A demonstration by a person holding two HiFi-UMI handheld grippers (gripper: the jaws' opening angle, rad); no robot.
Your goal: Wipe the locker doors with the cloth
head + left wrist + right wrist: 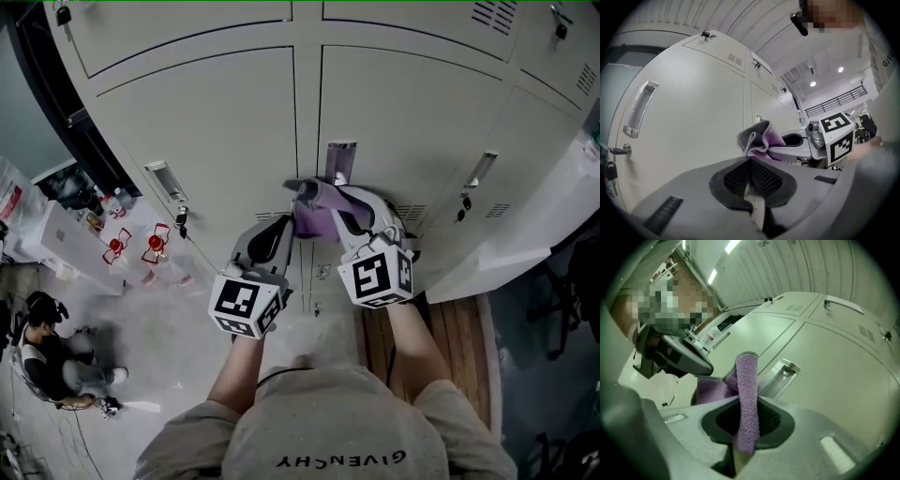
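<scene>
Right gripper (328,202): jaws clamped on the purple cloth (747,394). Only a narrow fold sits between the pads, and the rest bunches loose in front of them.

Left gripper (751,161): jaws together, nothing in them. It sits just beside the cloth, on the far side from the centre door handle (340,161).

The cloth sits just below the centre door handle, against or very near the locker door (403,103). No view settles whether they touch.

Risks, as judged:
- The grip is thin. Drag against the door panel during a stroke may pull the fold out, so the cloth drops.
- The loose bunch may fold back, and then the bare jaw tips rub the paint instead of the fabric.
- A stroke up towards the handle may catch the cloth on its recessed edge.
- With the left gripper this near the handle, a sideways wipe could knock the two tools together.
</scene>
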